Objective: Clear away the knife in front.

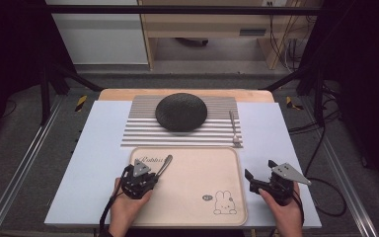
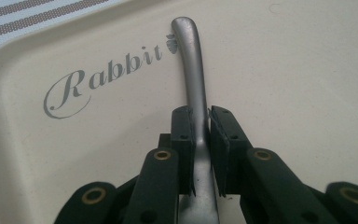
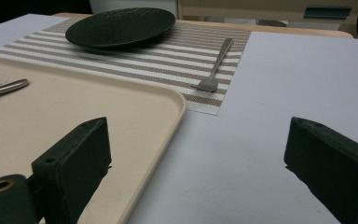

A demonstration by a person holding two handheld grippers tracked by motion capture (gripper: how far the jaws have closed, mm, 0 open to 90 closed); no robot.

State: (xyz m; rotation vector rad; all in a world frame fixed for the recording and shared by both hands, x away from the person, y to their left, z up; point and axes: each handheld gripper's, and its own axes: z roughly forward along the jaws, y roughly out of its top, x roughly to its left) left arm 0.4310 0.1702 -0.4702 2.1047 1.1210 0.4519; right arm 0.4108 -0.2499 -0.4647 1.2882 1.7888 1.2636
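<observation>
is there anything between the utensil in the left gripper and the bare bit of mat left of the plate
Nothing visible. The left gripper holds the utensil by its handle over the tray. Beyond the tray's far rim, the mat lies bare left of the plate; the fork is on the other side.
</observation>
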